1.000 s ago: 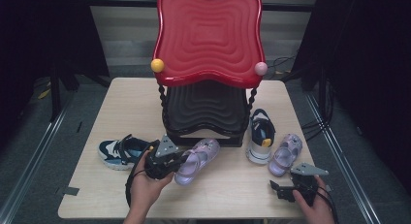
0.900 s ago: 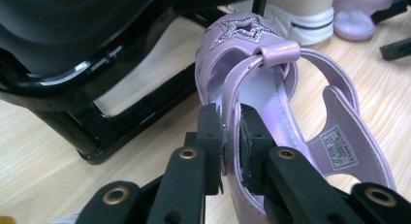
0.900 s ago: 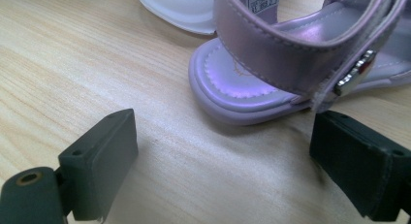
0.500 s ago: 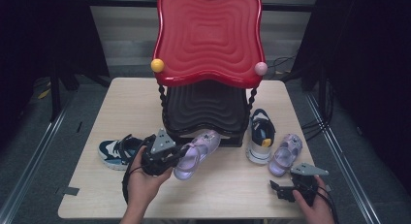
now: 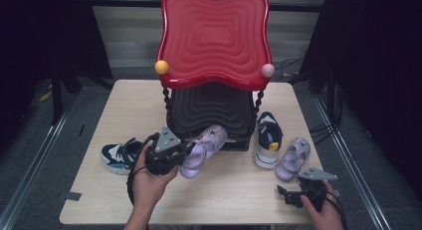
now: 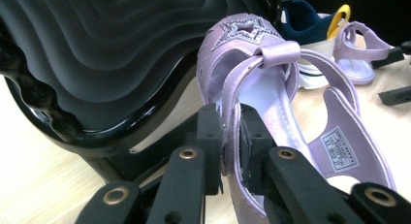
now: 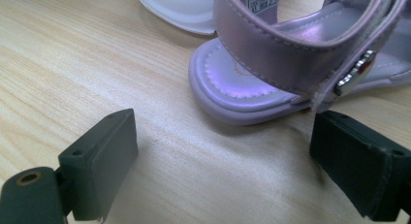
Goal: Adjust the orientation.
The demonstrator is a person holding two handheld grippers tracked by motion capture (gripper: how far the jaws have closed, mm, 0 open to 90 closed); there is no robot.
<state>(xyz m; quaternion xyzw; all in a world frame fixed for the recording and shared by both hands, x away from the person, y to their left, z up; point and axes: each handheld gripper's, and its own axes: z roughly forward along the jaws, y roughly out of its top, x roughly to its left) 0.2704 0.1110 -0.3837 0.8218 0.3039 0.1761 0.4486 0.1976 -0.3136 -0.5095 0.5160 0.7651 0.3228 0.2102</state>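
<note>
My left gripper (image 5: pixel 185 151) (image 6: pixel 231 146) is shut on the side strap of a lilac sandal (image 5: pixel 201 149) (image 6: pixel 271 103) and holds it lifted and tilted, toe toward the black lower shelf (image 5: pixel 211 110) (image 6: pixel 97 64) of the two-tier rack. A second lilac sandal (image 5: pixel 293 158) (image 7: pixel 291 73) lies flat on the table at the right. My right gripper (image 5: pixel 287 196) (image 7: pixel 228 170) rests low on the tabletop just in front of that sandal's heel, jaws wide open with nothing between them.
The rack's red top shelf (image 5: pixel 215 38) overhangs the black one. A navy-and-white sneaker (image 5: pixel 120 156) lies at the left behind my left hand. Its mate (image 5: pixel 267 139) stands right of the rack beside the sandal. The wooden table (image 5: pixel 234 190) has bare room at the front.
My left gripper has risen with the lilac sandal, bringing its toe up toward the black shelf. The right gripper has stayed where it was.
</note>
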